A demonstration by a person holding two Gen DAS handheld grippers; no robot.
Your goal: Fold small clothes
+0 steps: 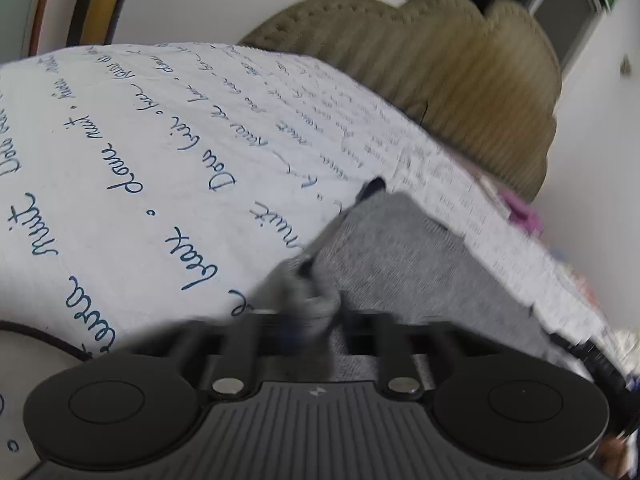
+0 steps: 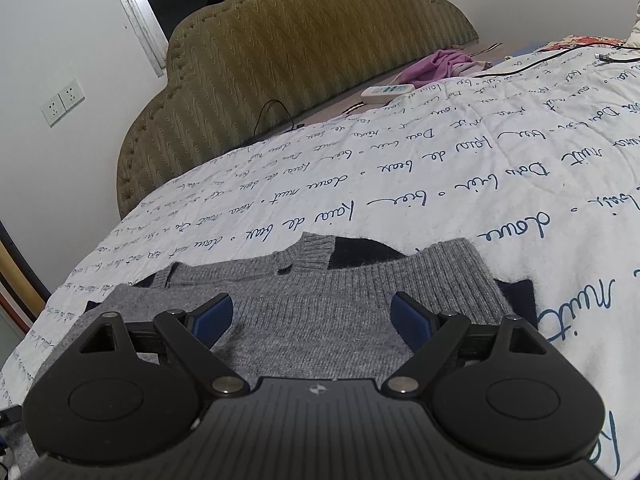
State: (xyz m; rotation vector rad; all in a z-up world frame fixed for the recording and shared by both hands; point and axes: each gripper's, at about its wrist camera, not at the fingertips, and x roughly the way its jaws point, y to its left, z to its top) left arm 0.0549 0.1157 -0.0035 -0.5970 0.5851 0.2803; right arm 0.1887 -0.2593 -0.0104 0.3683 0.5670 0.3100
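Note:
A small grey knit sweater (image 2: pixel 320 320) with dark navy parts lies on the white quilt with blue script (image 2: pixel 440 168). My right gripper (image 2: pixel 312 316) is open just above the sweater's body, its blue pads (image 2: pixel 212 320) wide apart and empty. In the left wrist view, my left gripper (image 1: pixel 310 312) is shut on a bunched edge of the grey sweater (image 1: pixel 384 252), and the fabric is lifted off the quilt (image 1: pixel 120 152). That view is blurred and the left fingertips are hidden by the cloth.
A padded olive headboard (image 2: pixel 280 52) stands behind the bed. Near it lie a purple garment (image 2: pixel 432 64), a white remote (image 2: pixel 386 91) and black cables (image 2: pixel 560 54). Wall sockets (image 2: pixel 62 102) are at the left.

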